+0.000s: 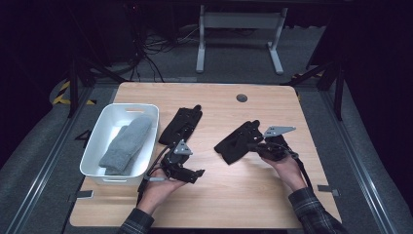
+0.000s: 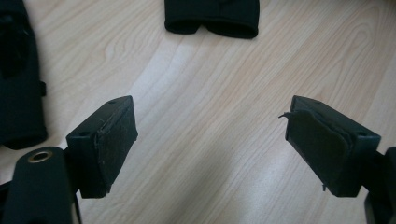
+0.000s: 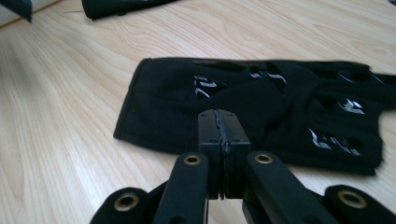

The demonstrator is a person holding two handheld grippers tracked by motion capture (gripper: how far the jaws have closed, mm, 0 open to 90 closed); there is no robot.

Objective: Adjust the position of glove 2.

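Right claw pressed together at a black glove; left claw spread, white bin beside it.

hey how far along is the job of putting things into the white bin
Done: a grey sock pair already lies in the white bin. In hand: the right gripper is shut at the edge of a black glove on the table; whether fabric is pinched is unclear. Left: the other black glove lies untouched beside the bin, and the left gripper is open and holds nothing.

Wooden table, white bin, two black gloves
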